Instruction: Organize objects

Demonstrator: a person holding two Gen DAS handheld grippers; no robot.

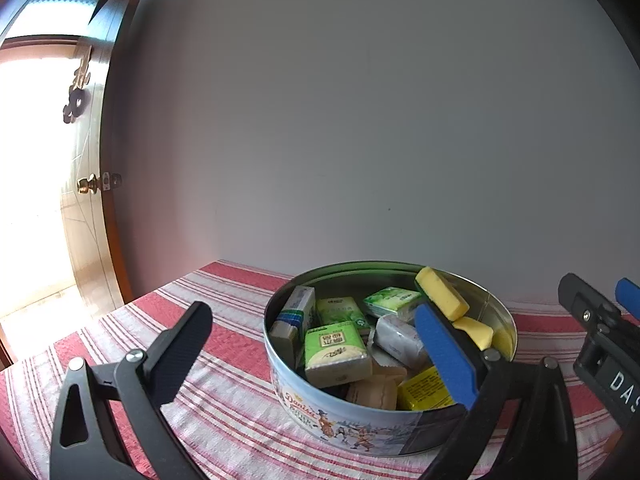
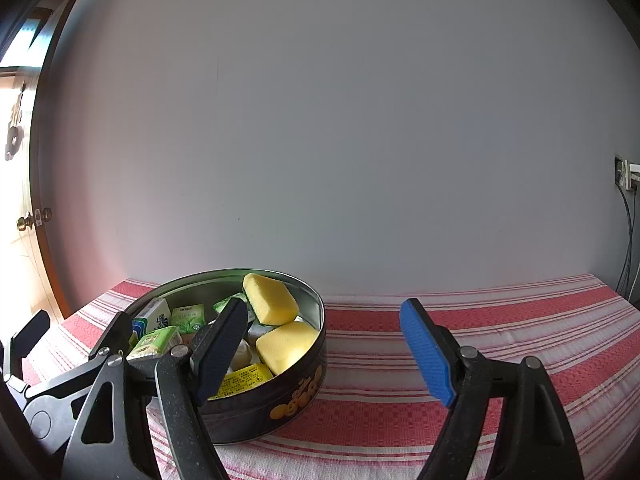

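Right wrist view: cookie tin (image 2: 280,396) already holds packets and 2 sponges (image 2: 271,303); striped cloth (image 2: 500,328) otherwise bare. Left gripper (image 1: 316,344) and right gripper (image 2: 324,348) both gape, empty. Task appears nearly complete.

One tin (image 1: 360,424); two yellow sponges (image 2: 270,298) (image 2: 286,344) inside; about four green packets (image 1: 334,352); one yellow packet (image 1: 424,392); one silver packet (image 1: 398,340); two grippers (image 1: 316,354) (image 2: 332,348); one striped cloth (image 2: 500,320).

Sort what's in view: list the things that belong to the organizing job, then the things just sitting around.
Job:
cookie tin
yellow sponges
green tissue packs
yellow packet
left gripper, open
right gripper, open

Background:
striped tablecloth
door
wall socket
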